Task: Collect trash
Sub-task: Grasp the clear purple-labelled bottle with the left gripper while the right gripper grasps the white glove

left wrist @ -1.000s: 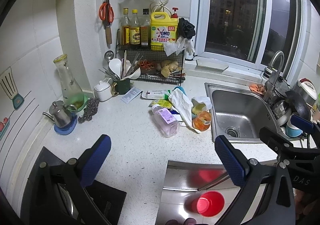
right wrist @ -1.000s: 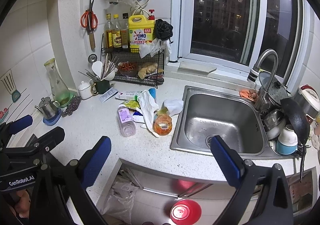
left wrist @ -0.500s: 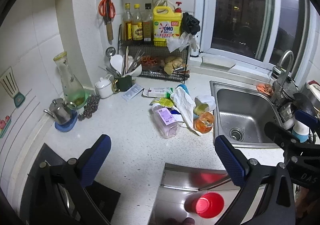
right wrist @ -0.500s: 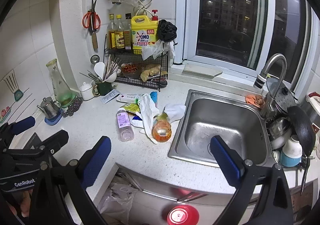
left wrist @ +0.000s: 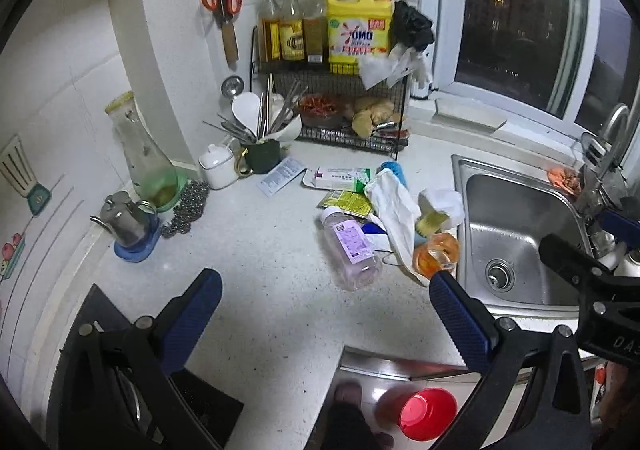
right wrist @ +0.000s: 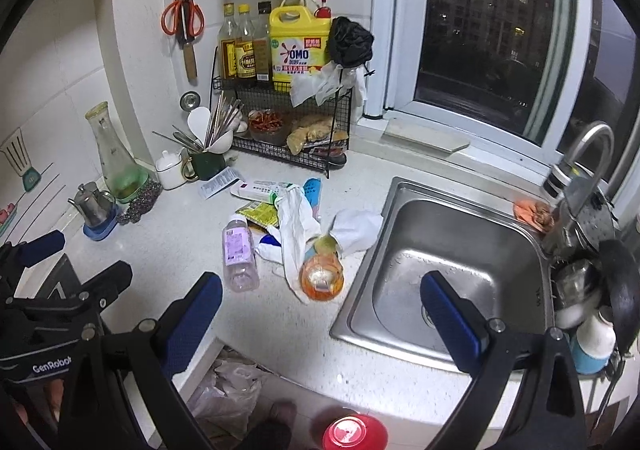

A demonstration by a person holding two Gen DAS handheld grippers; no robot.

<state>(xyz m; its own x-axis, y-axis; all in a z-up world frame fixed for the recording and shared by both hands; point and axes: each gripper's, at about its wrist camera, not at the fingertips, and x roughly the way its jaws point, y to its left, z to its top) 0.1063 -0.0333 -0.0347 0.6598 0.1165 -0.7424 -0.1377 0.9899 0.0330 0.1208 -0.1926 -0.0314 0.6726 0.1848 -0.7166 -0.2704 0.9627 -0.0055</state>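
Both claws, left claw [left wrist: 324,298] and right claw [right wrist: 320,302], hang spread and empty, and that clear bottle [right wrist: 239,254] lying at 11 o'clock of the right one on the desk [right wrist: 176,246] looks light, probably slick, so pinch its stiffer capped neck.

Left gripper [left wrist: 326,300] jaws wide, empty, above counter [left wrist: 280,314] w/ trash pile [left wrist: 384,218].

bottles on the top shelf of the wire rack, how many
4: three glass condiment bottles in a row at the left, then the yellow detergent jug beside them. The black bag could hide more.
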